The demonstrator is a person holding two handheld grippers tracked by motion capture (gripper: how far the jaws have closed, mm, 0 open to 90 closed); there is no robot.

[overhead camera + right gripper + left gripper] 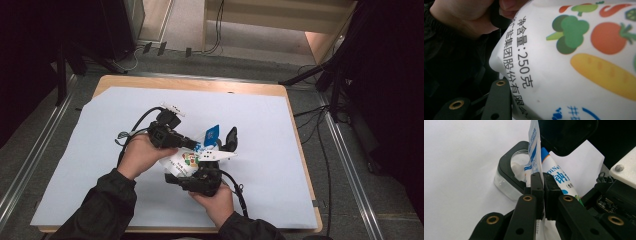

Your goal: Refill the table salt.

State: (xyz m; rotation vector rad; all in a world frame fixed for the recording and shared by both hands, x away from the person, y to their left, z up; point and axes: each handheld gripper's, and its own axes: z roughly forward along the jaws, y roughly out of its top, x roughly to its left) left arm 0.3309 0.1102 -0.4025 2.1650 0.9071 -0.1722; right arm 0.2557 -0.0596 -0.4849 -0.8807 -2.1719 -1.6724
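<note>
Two grippers: both worked one white pouch [192, 159] over the middle of the paper-covered table [75, 165].
Left gripper [543, 186]: jaws were pressed together on the pouch's thin blue-printed top edge.
Right gripper [200, 181]: sat under the pouch's lower end; one jaw lay against the bag in the right gripper view, whether it clamped could not be told.
Pouch: held off the table, tilted, vegetable pictures and black print on its face.
Container [510, 173]: clear box with black ring top, stood on the paper just behind the pouch edge.
Sleeves [107, 207]: dark, entered from bottom.
</note>
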